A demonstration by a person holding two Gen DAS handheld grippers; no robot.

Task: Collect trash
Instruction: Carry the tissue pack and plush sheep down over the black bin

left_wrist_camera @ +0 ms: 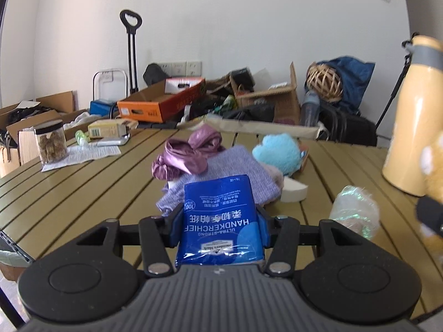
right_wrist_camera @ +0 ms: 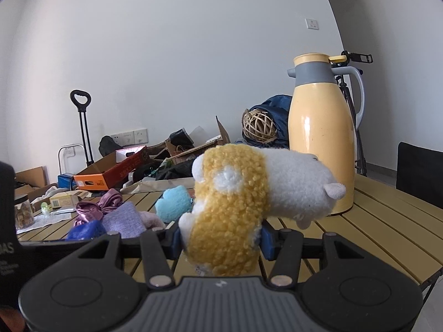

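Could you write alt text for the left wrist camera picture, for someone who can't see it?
The left gripper clamps a blue handkerchief tissue pack just above a slatted olive table. Beyond lie a lilac cloth, a purple satin bundle, a fluffy blue toy and a crumpled clear wrapper; a yellow thermos jug stands at right.

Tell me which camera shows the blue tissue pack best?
Left wrist view: the tissue pack sits clamped in the left gripper, label readable. The right wrist view catches only a blurred blue corner at lower left.
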